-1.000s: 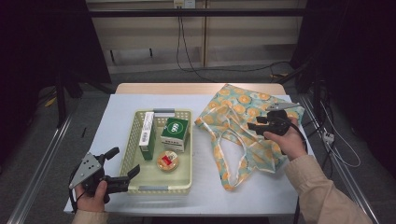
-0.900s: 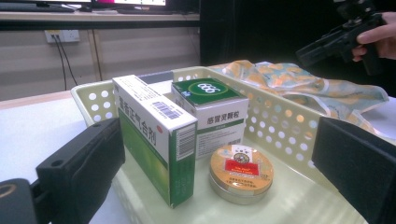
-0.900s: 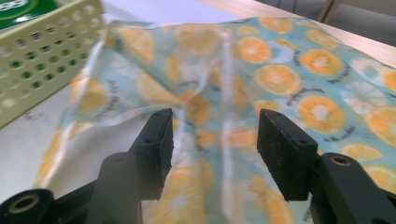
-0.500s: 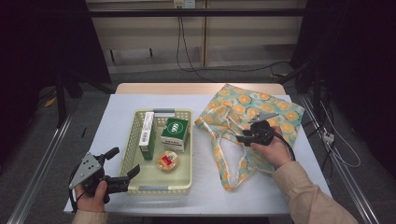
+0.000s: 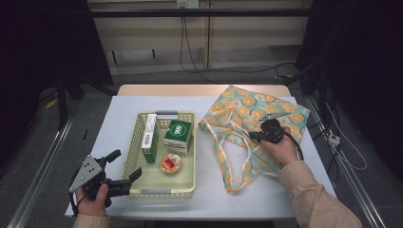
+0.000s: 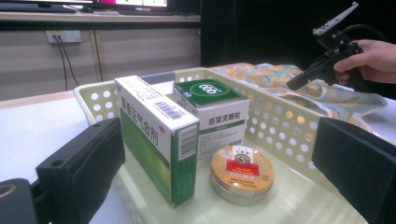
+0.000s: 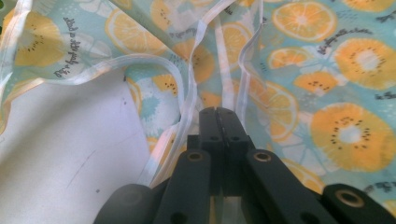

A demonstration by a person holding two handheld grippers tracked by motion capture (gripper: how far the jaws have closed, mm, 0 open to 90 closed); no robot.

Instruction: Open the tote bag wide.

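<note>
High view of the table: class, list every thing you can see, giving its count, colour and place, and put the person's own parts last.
Table: one, white top, centre of the high view.
Basket: one, pale yellow-green, perforated walls, on the table's left half.
Tall box: one, green and white, lying on its long edge along the basket's left wall.
Square box: one, white with green top, far right part of the basket.
Round tin: one, gold with red label, on the basket floor in front of the square box.
Tote bag: one, light blue with orange-slice print and white straps, flat on the table's right half.
Left hand-held gripper: one, black, jaws open, beside the basket's near left corner.
Right hand-held gripper: one, black, jaws just closed at the bag's white strap.
</note>
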